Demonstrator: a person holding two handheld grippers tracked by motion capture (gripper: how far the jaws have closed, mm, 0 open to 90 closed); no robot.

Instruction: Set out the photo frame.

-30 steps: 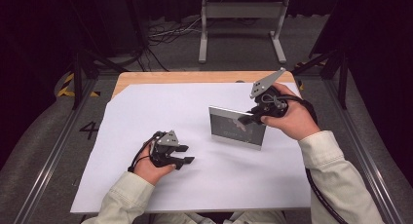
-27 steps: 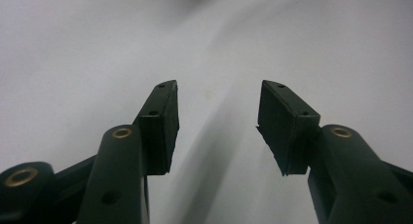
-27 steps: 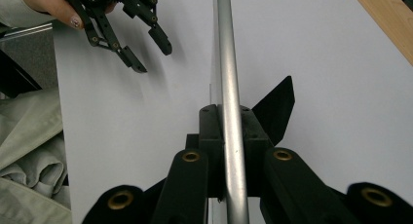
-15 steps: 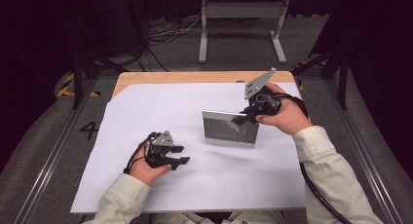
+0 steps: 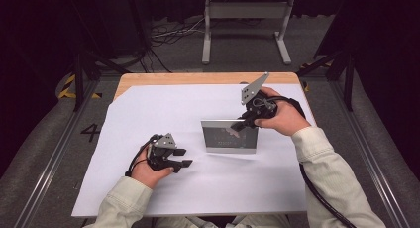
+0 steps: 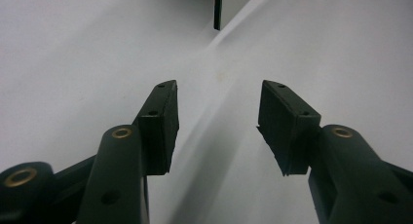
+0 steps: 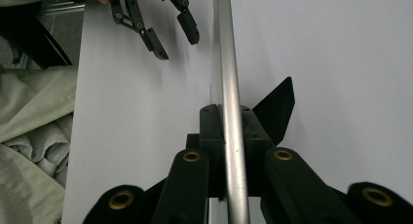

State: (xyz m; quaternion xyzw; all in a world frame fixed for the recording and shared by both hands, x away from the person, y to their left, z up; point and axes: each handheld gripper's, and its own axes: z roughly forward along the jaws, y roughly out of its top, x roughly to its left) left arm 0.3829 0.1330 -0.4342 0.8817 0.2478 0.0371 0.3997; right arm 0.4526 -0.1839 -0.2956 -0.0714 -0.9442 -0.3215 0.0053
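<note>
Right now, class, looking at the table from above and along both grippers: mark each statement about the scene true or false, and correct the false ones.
1. The right gripper is clamped on the top edge of the silver picture frame. True.
2. The left gripper holds the frame too. False: its jaws stand open with nothing between them.
3. The frame lies flat on the white sheet. False: it stands upright on its lower edge.
4. A black stand sticks out from the back of the frame. True.
5. The left gripper sits close to the sheet. True.

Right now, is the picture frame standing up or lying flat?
Upright: the picture frame stands on edge over the white sheet, its top rim clamped by the right gripper.
</note>
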